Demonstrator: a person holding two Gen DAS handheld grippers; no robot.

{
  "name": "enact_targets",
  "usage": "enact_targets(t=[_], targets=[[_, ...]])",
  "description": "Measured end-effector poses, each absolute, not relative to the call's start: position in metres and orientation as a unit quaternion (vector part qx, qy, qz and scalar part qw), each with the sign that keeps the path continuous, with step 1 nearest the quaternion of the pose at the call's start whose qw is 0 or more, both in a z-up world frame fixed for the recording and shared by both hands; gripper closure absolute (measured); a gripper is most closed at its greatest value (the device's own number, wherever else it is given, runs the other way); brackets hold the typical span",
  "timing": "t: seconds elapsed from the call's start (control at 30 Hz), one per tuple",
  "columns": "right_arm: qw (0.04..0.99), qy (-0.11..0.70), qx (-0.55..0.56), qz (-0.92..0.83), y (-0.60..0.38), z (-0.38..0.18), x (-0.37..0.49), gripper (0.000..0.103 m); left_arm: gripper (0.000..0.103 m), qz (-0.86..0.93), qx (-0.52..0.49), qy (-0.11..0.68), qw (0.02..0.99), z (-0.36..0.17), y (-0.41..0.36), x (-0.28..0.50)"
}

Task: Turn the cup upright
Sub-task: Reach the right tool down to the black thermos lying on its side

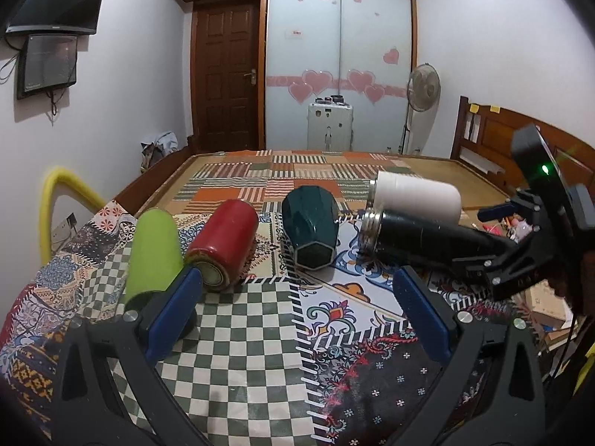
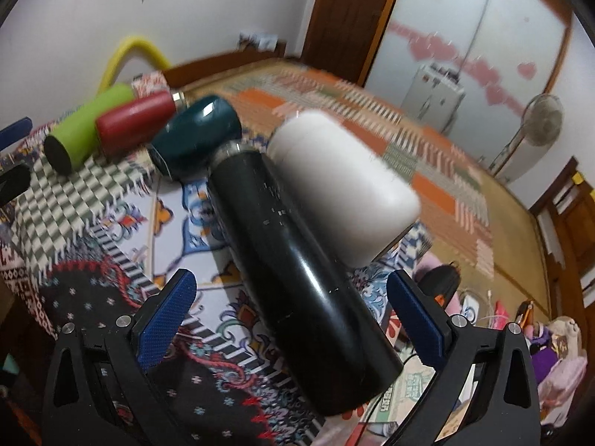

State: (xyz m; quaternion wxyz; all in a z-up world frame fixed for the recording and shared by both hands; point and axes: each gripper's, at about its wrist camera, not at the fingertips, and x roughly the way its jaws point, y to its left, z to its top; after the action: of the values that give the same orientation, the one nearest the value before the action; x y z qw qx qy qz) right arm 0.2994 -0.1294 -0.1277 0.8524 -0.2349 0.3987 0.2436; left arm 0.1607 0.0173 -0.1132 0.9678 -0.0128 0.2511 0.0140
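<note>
Right gripper [image 2: 292,306] open, black cup [image 2: 297,271] lying between jaws.

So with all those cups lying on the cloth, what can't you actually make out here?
- White cup: motion-blurred in the right wrist view; mouth faces away.
- Black flask: its base is hidden behind the right gripper in the left wrist view.
- Green cup: its lower end is covered by a left gripper finger.

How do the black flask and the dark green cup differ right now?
The black flask is a long, smooth cylinder with a bare metal neck; the dark green cup is short, squat and faceted. The black flask lies between the open fingers of the right gripper; the dark green cup lies clear of both grippers. Both lie on their sides.
</note>
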Motion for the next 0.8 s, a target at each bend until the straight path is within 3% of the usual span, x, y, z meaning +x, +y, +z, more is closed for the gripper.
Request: enact_targets(t=[0.23, 0.43, 0.8], targets=[[0.810, 0.446, -0.252, 0.286, -0.120, -0.130, 0.322, 0.003, 0.000, 0.004, -0.008, 0.260, 0.966, -0.125, 0.013, 0.168], [0.780, 0.479, -0.257, 0.309, -0.105, -0.138, 0.335, 0.013, 0.000, -0.005, -0.001, 0.262, 0.965, -0.130, 0.010, 0.174], [0.770, 0.483, -0.294, 0.295, -0.090, -0.153, 0.341, 0.014, 0.000, -0.011, -0.013, 0.263, 0.965, -0.135, 0.015, 0.180]])
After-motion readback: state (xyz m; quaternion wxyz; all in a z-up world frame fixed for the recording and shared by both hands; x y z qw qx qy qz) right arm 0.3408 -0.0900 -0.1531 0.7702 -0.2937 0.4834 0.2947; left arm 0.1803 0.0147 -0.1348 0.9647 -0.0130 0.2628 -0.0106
